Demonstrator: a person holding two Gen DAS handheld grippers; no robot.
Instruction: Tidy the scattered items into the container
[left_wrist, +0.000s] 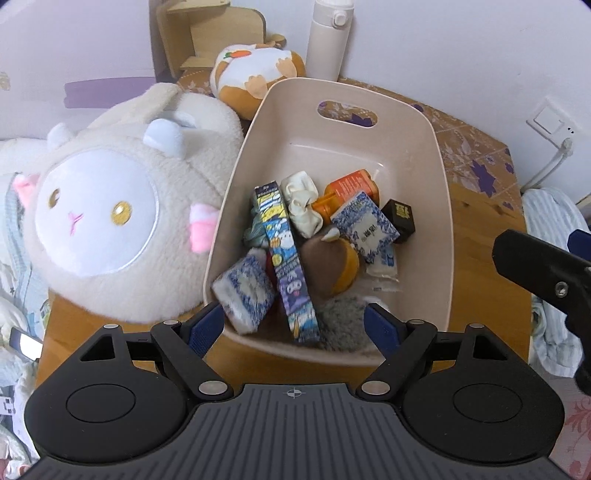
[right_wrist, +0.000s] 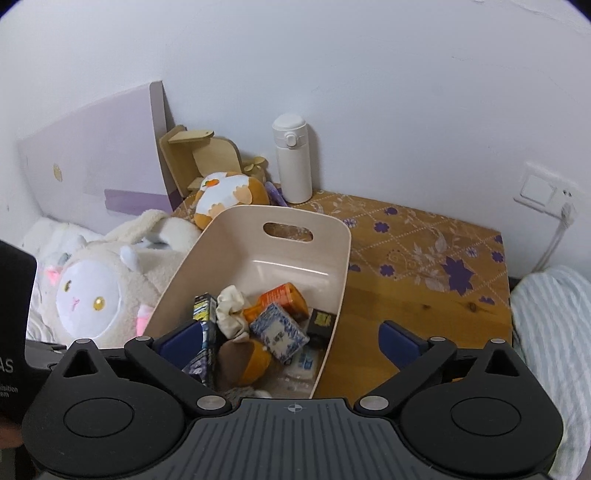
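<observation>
Both grippers sit over the near end of the beige container (left_wrist: 441, 206), pitched steeply down. Left gripper (left_wrist: 293, 326): jaws spread wide, nothing between them, fingertips straddling the container's near rim. Right gripper (right_wrist: 291, 341): jaws at full spread, empty; left finger over the container's contents, right finger outside its right wall above the wooden tabletop (right_wrist: 406, 306). The items lie piled at the container's near end: cartoon box (left_wrist: 286, 258), tissue packs (left_wrist: 364, 223), orange bottle (left_wrist: 349, 192), black cube (left_wrist: 400, 218).
</observation>
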